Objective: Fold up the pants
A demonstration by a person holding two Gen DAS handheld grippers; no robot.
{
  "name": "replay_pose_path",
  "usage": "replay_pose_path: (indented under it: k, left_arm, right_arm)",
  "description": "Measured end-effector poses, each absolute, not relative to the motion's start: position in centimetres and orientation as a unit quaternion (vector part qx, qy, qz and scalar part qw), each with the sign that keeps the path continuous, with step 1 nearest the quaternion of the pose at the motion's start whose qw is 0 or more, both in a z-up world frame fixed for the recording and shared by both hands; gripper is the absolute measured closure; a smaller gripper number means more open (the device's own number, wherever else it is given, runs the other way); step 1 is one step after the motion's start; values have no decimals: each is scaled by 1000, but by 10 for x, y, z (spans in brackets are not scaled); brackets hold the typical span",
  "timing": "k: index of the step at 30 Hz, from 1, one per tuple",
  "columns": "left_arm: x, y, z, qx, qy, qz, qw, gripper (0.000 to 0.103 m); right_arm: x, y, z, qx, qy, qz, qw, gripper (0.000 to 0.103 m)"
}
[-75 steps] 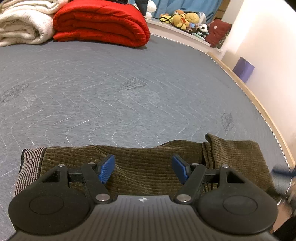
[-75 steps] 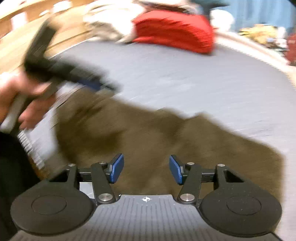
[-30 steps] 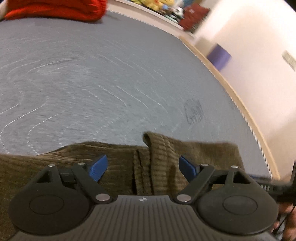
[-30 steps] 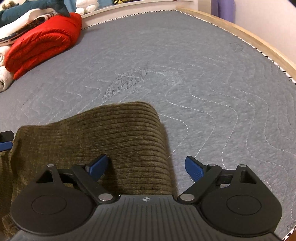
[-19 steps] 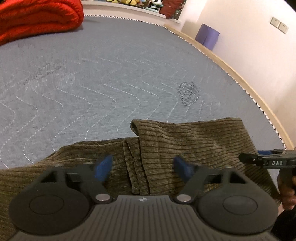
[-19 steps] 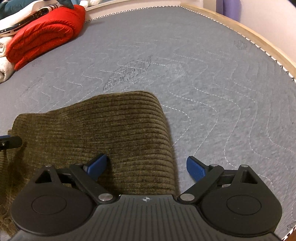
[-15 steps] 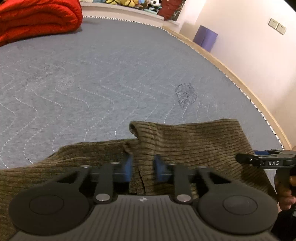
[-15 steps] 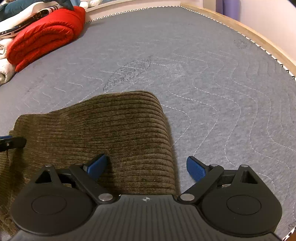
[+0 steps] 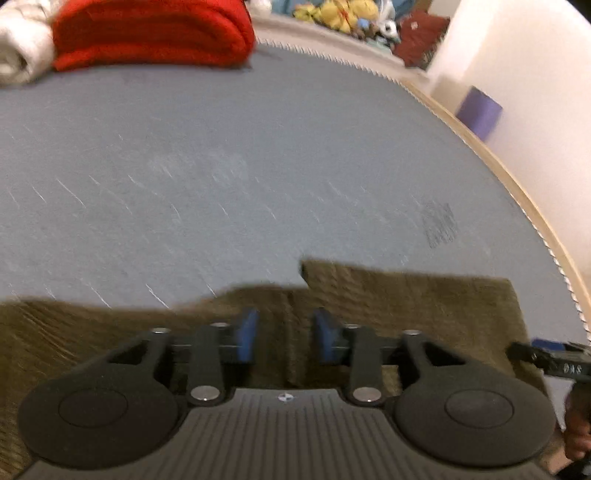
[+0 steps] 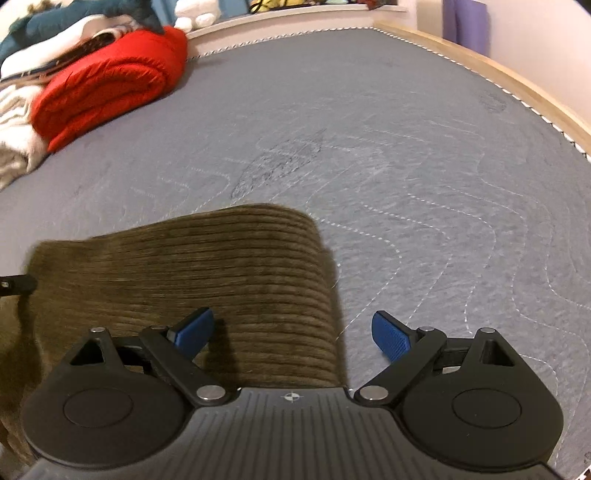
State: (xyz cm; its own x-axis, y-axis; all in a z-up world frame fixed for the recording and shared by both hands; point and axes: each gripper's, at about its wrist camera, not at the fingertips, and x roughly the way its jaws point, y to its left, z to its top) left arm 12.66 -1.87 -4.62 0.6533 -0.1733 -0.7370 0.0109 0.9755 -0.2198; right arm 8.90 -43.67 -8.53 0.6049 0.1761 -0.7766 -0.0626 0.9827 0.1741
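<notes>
Olive-brown corduroy pants (image 9: 406, 302) lie along the near edge of a grey quilted mattress (image 9: 258, 177). My left gripper (image 9: 283, 340) has its blue pads close together around a raised fold where the pant layers overlap; the view is blurred. In the right wrist view the pants' end (image 10: 207, 280) lies flat under my right gripper (image 10: 293, 332), which is wide open, with its left pad over the cloth and its right pad over bare mattress (image 10: 406, 184). The right gripper's tip (image 9: 546, 360) shows at the left view's right edge.
A folded red blanket (image 9: 151, 33) and white bedding (image 9: 18, 51) lie at the far end of the mattress, also in the right wrist view (image 10: 107, 85). Stuffed toys (image 9: 343, 18) sit on a ledge behind. A wooden bed edge (image 9: 517, 199) and a purple box (image 9: 480, 110) are at right.
My left gripper's pads have closed in from wide open onto the fold of the pants, and the view has tilted up. My right gripper stays wide open over the pants' end.
</notes>
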Motion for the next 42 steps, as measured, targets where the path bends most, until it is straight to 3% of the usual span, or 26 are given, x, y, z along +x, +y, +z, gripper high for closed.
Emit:
replay_pose_path:
  k: [2,6,9,11,14,16,18,23,26,27,28,30,33,36,38,42]
  left_arm:
    - [119,-18,-31,-72,376,-43,923,54]
    - [100,-31,-24,-18,337,-70,939,55]
    - [89,-45,-29,12,339,-116,934,67]
    - [83,-52,-34,21,346,-149,926,83]
    - [70,-50,-42,17,361,-180,915,94]
    - [63,-46,-43,19,363,-184,913,94]
    - [57,-41,-41,15,357,-184,916,94]
    - [52,-30,-29,2,327,-166,930,94]
    - [52,-33,-26,-12,344,-201,917,94]
    - [53,-38,-33,-8,368,-226,902,94]
    - [54,-46,-44,9,406,-252,878,90]
    - [46,-68,-76,88,476,-270,832,88]
    - [24,-83,-73,161,433,-274,843,88]
    - [28,-73,-66,118,440,-266,850,84]
    - [30,-69,-59,113,426,-250,862,76]
    - [40,-59,-46,79,414,-229,878,75]
  right_arm:
    - [89,-434,-85,56,440,65,894,10]
    - [89,-431,-88,48,445,62,892,10]
    - [89,-429,-91,42,450,61,890,10]
    - [88,-428,-91,38,451,62,890,12]
    - [85,-424,-91,34,447,74,891,29]
    - [81,-420,-89,25,439,71,896,47]
    - [77,-419,-86,24,433,65,899,58]
    - [68,-434,-73,57,417,51,906,68]
    - [62,-439,-66,70,418,60,904,67]
    - [60,-439,-65,69,428,70,899,59]
    - [58,-438,-65,66,435,75,895,43]
    - [51,-435,-65,51,446,79,890,28]
    - [41,-431,-68,32,462,80,883,26]
    - [34,-437,-75,47,487,82,868,20]
    - [31,-440,-80,60,501,83,860,18]
    - [24,-437,-89,95,521,112,841,16]
